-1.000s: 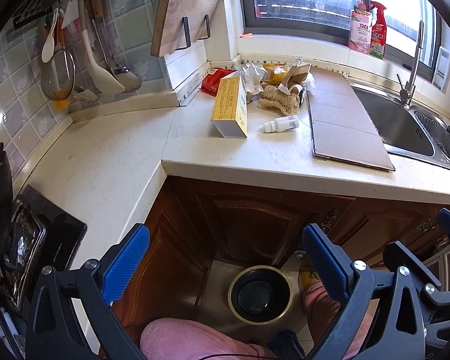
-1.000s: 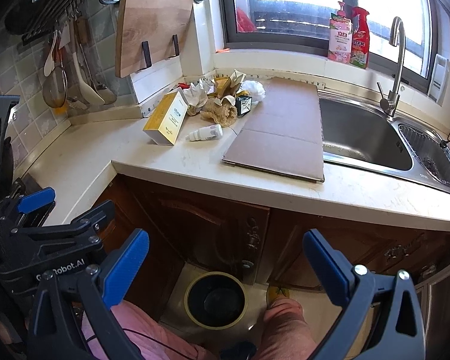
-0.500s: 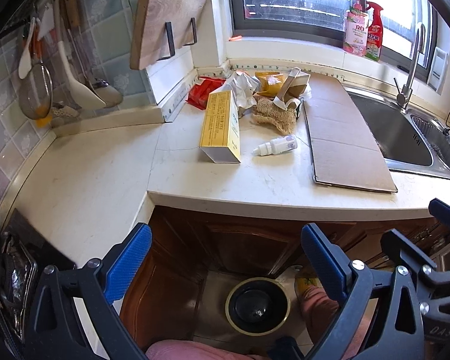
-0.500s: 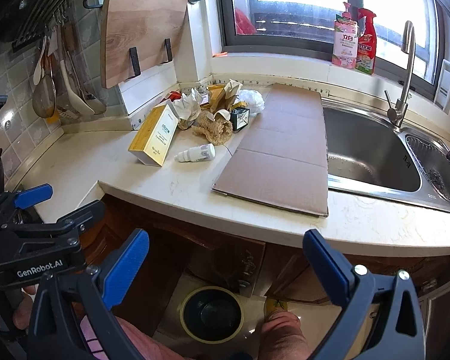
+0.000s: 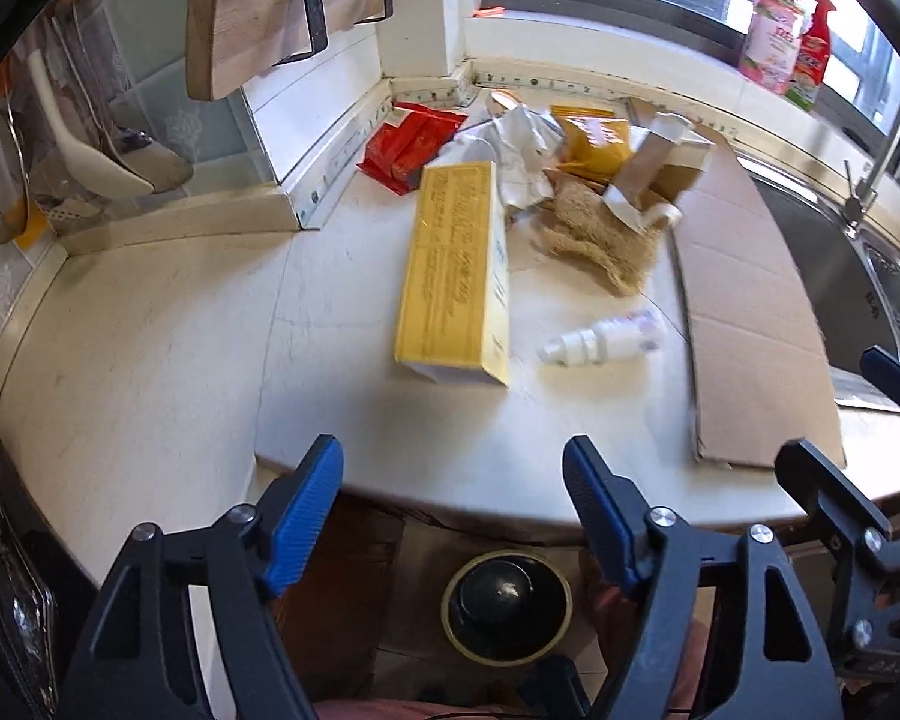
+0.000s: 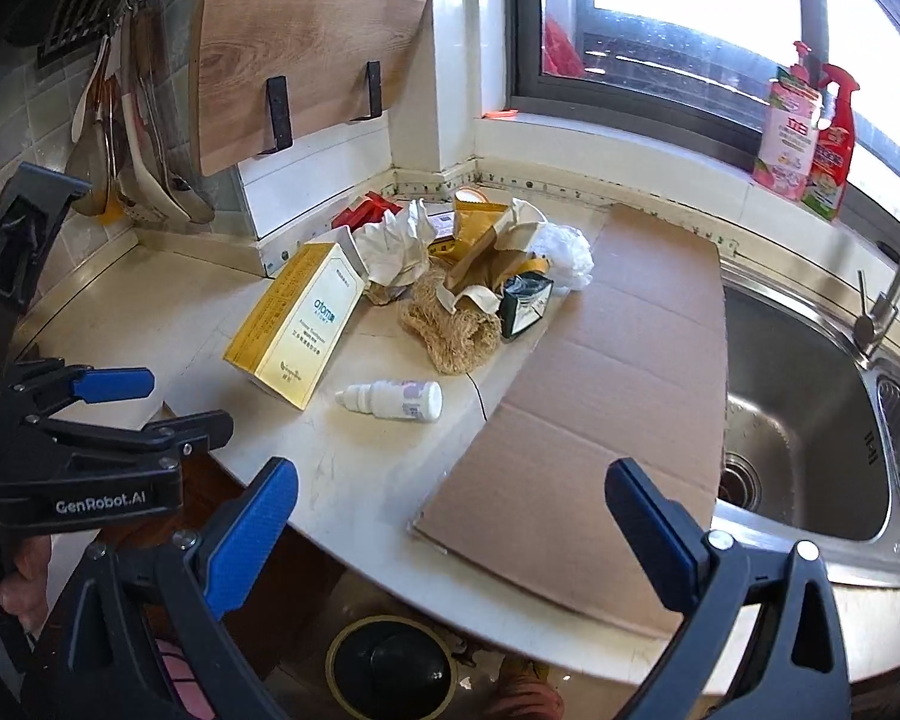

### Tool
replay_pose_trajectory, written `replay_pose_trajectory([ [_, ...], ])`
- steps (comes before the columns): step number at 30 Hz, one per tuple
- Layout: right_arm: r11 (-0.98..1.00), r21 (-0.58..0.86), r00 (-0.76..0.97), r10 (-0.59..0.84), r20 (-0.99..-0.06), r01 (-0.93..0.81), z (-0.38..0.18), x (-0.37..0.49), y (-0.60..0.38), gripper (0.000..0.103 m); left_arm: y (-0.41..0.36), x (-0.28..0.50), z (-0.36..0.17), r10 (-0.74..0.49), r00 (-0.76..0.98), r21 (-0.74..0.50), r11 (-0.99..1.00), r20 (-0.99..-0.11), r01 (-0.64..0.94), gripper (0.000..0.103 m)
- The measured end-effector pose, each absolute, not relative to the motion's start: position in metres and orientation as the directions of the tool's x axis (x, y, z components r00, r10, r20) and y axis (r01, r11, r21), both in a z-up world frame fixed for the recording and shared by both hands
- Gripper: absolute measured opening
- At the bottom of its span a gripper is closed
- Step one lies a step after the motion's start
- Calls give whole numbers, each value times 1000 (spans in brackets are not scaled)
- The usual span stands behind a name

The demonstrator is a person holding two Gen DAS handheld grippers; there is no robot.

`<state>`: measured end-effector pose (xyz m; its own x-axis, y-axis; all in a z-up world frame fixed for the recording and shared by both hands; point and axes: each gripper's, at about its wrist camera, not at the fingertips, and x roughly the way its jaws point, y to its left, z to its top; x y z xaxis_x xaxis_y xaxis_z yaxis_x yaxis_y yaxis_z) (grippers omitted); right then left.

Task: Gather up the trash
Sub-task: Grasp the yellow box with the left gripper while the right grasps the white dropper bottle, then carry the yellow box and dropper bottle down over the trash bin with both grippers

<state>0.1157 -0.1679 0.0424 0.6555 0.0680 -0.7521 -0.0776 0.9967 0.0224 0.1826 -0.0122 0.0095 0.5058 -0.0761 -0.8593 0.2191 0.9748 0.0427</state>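
Trash lies in the counter corner: a yellow box (image 5: 453,276) (image 6: 303,330), a small white bottle (image 5: 606,339) (image 6: 393,399), a fibrous scrubber (image 5: 600,240) (image 6: 450,330), crumpled paper (image 6: 399,246), red packets (image 5: 411,144) and a flat cardboard sheet (image 5: 744,306) (image 6: 600,408). A round bin (image 5: 506,606) (image 6: 393,669) stands on the floor below the counter edge. My left gripper (image 5: 453,504) is open and empty, just short of the counter edge before the yellow box. My right gripper (image 6: 450,516) is open and empty over the front of the cardboard.
A steel sink (image 6: 810,420) with a tap lies to the right. A cutting board (image 6: 306,54) and utensils (image 6: 138,138) hang on the left wall. Two cleaner bottles (image 6: 804,132) stand on the windowsill. A stove edge (image 5: 6,552) is at far left.
Both grippers have risen and moved forward over the counter edge toward the trash pile. Both stay open and empty. The bin has slid lower in both views.
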Motion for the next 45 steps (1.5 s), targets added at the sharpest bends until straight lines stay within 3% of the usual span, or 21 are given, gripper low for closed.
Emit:
replay_pose_trajectory([
  [6, 975, -18, 631, 131, -764, -224, 33, 150, -157, 101, -17, 222, 7, -54, 518, 71, 973, -854, 219, 72],
  [10, 950, -1, 567, 185, -803, -311, 17, 174, -151, 93, -23, 245, 0, -46, 497, 80, 970, -867, 230, 72],
  [17, 918, 54, 494, 260, -829, -392, 0, 201, -145, 90, -27, 280, -19, -98, 402, 8, 968, -911, 252, 72],
  [27, 863, 10, 444, 270, -854, -506, -15, 222, -129, 89, -25, 305, -40, -137, 351, -55, 971, -926, 233, 69],
  [35, 839, 36, 359, 271, -893, -543, -35, 222, -123, 56, -29, 307, -53, -156, 327, -72, 965, -932, 254, 41],
  [37, 840, 34, 364, 271, -891, -541, -34, 219, -123, 42, -31, 305, -55, -170, 331, -81, 961, -928, 266, 41],
  [40, 851, 63, 352, 283, -892, -522, -32, 219, -125, 36, -33, 297, -51, -174, 372, -68, 957, -912, 280, 40],
  [42, 857, 64, 356, 279, -892, -511, -31, 218, -127, 25, -35, 291, -47, -153, 398, -34, 957, -905, 290, 40],
  [45, 868, 83, 362, 288, -886, -490, -27, 213, -129, 24, -34, 281, -38, -132, 425, -6, 959, -896, 284, 40],
])
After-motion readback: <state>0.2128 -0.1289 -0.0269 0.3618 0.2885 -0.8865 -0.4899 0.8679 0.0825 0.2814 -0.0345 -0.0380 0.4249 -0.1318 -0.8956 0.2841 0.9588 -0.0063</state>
